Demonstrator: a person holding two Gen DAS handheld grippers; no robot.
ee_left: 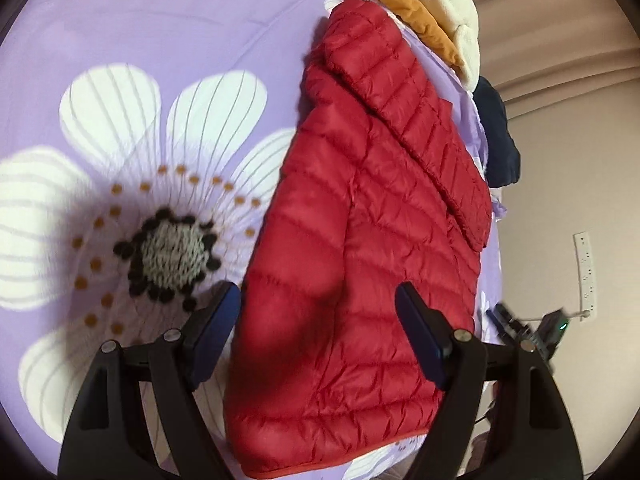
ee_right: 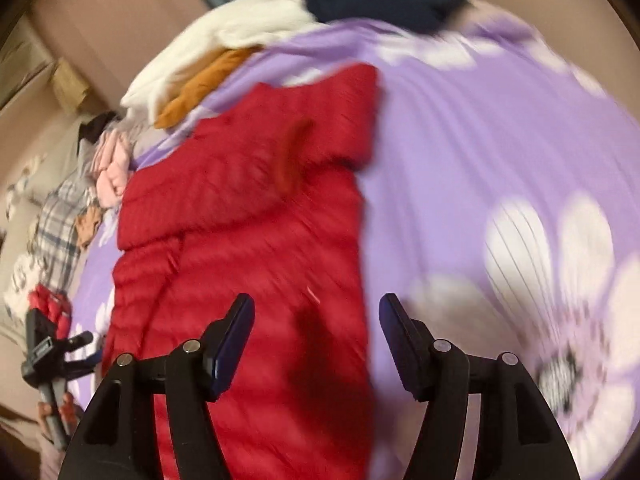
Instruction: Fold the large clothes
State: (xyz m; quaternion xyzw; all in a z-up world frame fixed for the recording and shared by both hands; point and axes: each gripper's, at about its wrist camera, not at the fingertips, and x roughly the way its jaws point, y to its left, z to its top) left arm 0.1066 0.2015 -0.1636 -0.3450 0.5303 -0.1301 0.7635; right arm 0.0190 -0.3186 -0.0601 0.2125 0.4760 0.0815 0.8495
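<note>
At 6 o'clock in the left wrist view, the left gripper (ee_left: pixel 318 326) is seen spread wide with nothing clamped, straddling the near part of the red quilted puffer jacket (ee_left: pixel 360 240). In the right wrist view the right gripper (ee_right: pixel 316 334) is likewise released, jaws apart over the jacket's hem region; nothing is pinched.

The jacket is laid flat on the purple flower-print bedsheet (ee_left: pixel 180 40), hood toward 12 o'clock, one sleeve folded over the body. It is judged light, soft and compressible, with a slick shell likely to slip; a fold may spring back. Hold is best taken at a seamed edge: hem corner or side seam, not the puffed panels.

Open sheet is available from 9 to 11 o'clock in the left view. The bed edge runs close along 3 o'clock. Farther out, a cream fleece and orange garment pile (ee_left: pixel 432 4) sits at 1 o'clock, and a dark navy garment (ee_left: pixel 498 136) at 2 o'clock.
</note>
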